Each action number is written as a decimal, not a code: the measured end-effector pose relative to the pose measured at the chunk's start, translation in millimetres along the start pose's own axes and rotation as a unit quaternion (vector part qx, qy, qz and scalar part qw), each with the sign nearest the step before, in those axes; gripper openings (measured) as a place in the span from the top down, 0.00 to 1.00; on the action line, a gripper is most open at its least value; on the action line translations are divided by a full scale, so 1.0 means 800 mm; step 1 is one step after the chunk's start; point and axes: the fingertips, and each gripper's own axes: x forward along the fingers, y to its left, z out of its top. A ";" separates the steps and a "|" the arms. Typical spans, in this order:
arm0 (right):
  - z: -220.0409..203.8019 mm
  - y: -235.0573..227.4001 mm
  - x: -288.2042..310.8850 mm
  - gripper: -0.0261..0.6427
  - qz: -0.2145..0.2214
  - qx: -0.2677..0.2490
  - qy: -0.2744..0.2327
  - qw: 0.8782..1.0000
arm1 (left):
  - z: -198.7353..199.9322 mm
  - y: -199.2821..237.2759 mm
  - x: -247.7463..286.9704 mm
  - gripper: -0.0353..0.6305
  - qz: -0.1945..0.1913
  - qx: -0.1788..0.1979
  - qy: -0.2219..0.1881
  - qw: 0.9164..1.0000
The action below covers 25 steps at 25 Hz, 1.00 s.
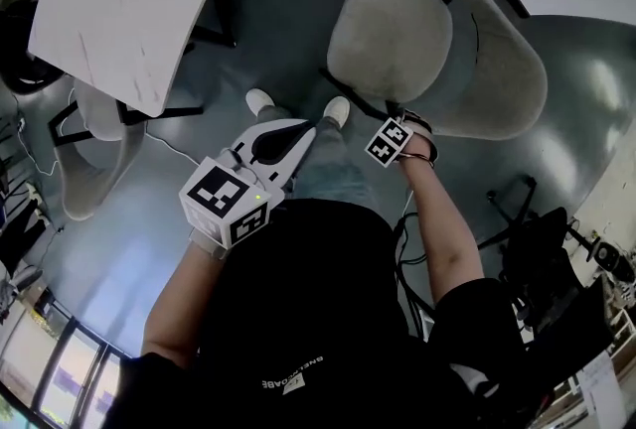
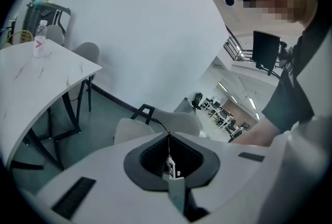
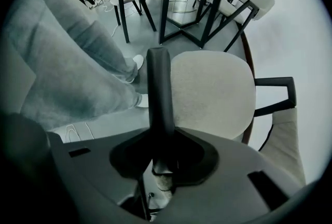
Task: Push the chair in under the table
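The chair has a beige seat (image 1: 393, 30), a beige backrest (image 1: 502, 70) and a black frame. It stands apart from the white marble table (image 1: 129, 0), to that table's right. My right gripper (image 1: 397, 127) points straight down at the seat's near edge. In the right gripper view, the chair's black armrest bar (image 3: 158, 88) runs between the jaws of the right gripper (image 3: 160, 140), which are shut on it. The seat (image 3: 212, 93) lies just beyond. My left gripper (image 1: 303, 131) hangs shut and holds nothing. Its closed tips (image 2: 168, 137) point towards the chair (image 2: 155, 124).
The person's grey trouser legs (image 3: 67, 62) and white shoes (image 1: 260, 100) stand beside the chair. A second chair (image 1: 94, 149) sits tucked under the table's near end. A water bottle (image 2: 40, 39) stands on the table top (image 2: 41, 72). Black table legs (image 3: 197, 5) rise behind the seat.
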 end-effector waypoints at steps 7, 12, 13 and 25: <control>0.105 0.035 -0.017 0.81 0.061 -0.007 -0.049 0.997 | -0.003 0.034 -0.041 0.95 0.027 -0.026 -0.026 0.999; 0.190 0.054 -0.028 0.80 0.084 -0.004 -0.073 0.994 | -0.008 0.066 -0.086 0.95 0.050 -0.043 -0.045 0.997; 0.203 0.055 -0.030 0.79 0.085 -0.003 -0.072 0.994 | -0.009 0.072 -0.094 0.95 0.055 -0.047 -0.048 0.996; 0.228 0.052 -0.032 0.79 0.073 -0.017 -0.042 0.996 | -0.034 0.129 -0.165 0.95 0.087 -0.096 -0.083 0.988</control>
